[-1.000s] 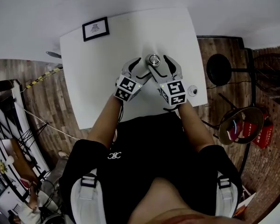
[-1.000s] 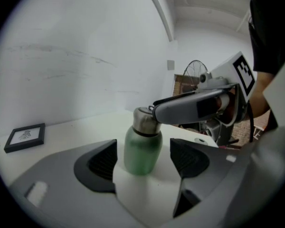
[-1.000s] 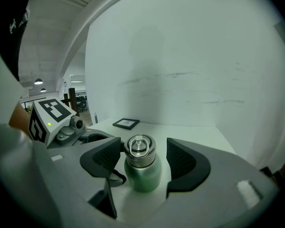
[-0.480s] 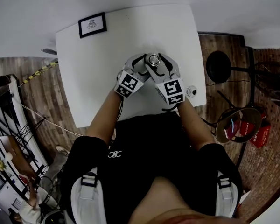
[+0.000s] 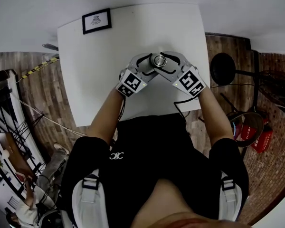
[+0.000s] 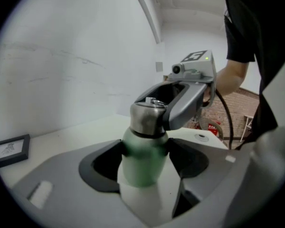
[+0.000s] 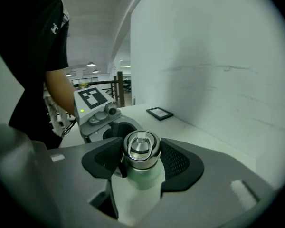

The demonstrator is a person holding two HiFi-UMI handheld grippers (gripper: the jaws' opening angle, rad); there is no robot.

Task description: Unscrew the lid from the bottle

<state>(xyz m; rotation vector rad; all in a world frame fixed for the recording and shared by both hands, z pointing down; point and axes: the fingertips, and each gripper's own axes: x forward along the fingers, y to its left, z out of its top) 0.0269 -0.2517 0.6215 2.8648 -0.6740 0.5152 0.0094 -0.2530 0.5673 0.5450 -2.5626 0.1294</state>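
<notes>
The white tabletop (image 5: 95, 70) carries the work near its front edge, with a small picture frame (image 5: 96, 21) well apart at the far left corner. The person's two forearms (image 5: 107, 115) reach forward and converge over it, so the tools meet nose to nose, each pointing gently downward.

The left tongs (image 6: 145, 148) pinch the green body of the bottle (image 6: 142, 167), which stands upright on the tabletop. Their dark pads press it on both sides just below the steel collar. The right tongs (image 7: 141, 151) come in from the opposite side and a little higher. Their jaws have just been closing, and the lid (image 7: 141, 148) sits between them, the pads appearing to touch it on both sides.

The lid is still seated on the neck, so the step in hand looks like taking a grip for a turn. The next move likely calls for rolling the right wrist while the left holds the body firm, keeping the squeeze tight enough that smooth steel does not slip.
</notes>
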